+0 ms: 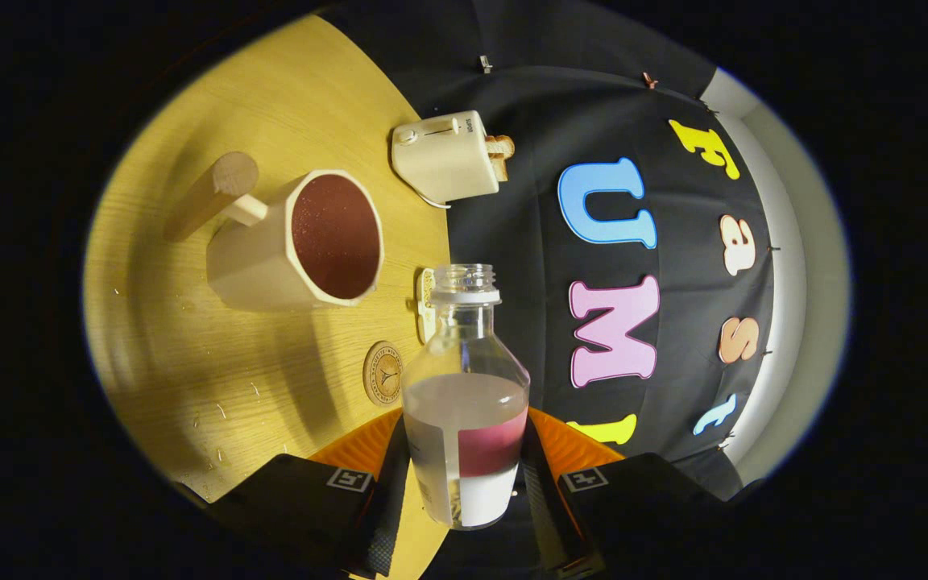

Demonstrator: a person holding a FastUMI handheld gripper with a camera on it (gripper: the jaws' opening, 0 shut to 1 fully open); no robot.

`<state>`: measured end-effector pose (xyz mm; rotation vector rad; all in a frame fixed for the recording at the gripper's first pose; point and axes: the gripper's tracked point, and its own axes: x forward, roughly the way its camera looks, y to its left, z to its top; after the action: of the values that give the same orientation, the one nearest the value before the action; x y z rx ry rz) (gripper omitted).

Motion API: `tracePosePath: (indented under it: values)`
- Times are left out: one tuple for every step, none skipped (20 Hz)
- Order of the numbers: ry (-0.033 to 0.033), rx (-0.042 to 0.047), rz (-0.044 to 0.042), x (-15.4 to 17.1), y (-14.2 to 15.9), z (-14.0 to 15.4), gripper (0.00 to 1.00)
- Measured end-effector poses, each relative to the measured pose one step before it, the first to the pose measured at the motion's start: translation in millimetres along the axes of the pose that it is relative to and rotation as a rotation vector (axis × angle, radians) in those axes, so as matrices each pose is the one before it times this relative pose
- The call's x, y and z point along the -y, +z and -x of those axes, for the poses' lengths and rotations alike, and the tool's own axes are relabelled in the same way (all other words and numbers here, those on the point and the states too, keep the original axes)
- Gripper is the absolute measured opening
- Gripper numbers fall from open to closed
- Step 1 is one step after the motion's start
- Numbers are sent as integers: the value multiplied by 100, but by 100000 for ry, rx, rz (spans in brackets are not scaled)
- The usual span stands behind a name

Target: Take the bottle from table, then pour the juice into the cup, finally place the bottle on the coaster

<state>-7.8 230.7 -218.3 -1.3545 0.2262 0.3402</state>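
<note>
My gripper (464, 475) is shut on a clear glass bottle (466, 403), both fingers pressing its lower body. The bottle has no cap and holds a little dark red juice near its base. The view is rolled sideways, so the wooden table (190, 338) stands to the left of the bottle. Beyond the fingers, a cream faceted cup (303, 242) with a handle holds dark red juice. A round wooden coaster (383, 372) lies on the table just left of the bottle, nearer the fingers than the cup.
A cream toaster (444, 157) with a slice of bread sits at the table's far edge beyond the cup. A wooden cylinder (214, 193) lies by the cup's handle. A small cream object (425, 304) sits behind the bottle's neck. Small specks dot the tabletop near the fingers.
</note>
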Motion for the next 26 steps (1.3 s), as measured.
tracePosePath:
  values:
    - [184, -40, 1707, -130, 89, -19, 70]
    - [532, -177, 1097, -122, -72, -16, 70]
    - [1152, -178, 556, -201, -78, -194, 70]
    - [806, -374, 629, -103, -109, -12, 70]
    - [160, 162, 1036, 7, 152, 7, 70]
    - [-451, 198, 1518, 89, 81, 58, 70]
    - [-17, 503, 1392, -52, 103, 113, 70]
    - [-203, 599, 1164, 27, 70, -6, 70]
    - [-90, 556, 1339, 31, 134, 94, 70]
    - [-83, 235, 1570, 77, 97, 26, 70]
    - [-135, 369, 1388, 68, 72, -116, 70]
    - [-26, 335, 1111, -13, 79, -3, 70]
    - [594, 1, 929, 47, 135, -231, 70]
    - [210, -76, 835, -63, 79, -40, 70]
    - [-19, -6, 821, -10, 115, -44, 70]
    - [36, 0, 803, 14, 40, 21, 70]
    - [-45, 23, 859, 28, 68, -138, 70]
    - [-123, 111, 619, 33, 29, 22, 70]
    - [5, 204, 737, 18, 106, -103, 70]
    - [16, 91, 949, -39, 70, 39, 70]
    - [7, 261, 1157, -28, 157, -73, 70]
    - [-18, 40, 1315, -7, -11, -62, 70]
    - [200, -45, 788, 8, -31, -191, 70]
    - [463, -81, 285, -93, -75, -23, 70]
    - [214, -112, 349, -125, 2, -53, 70]
    - [135, 331, 596, 82, 71, 46, 70]
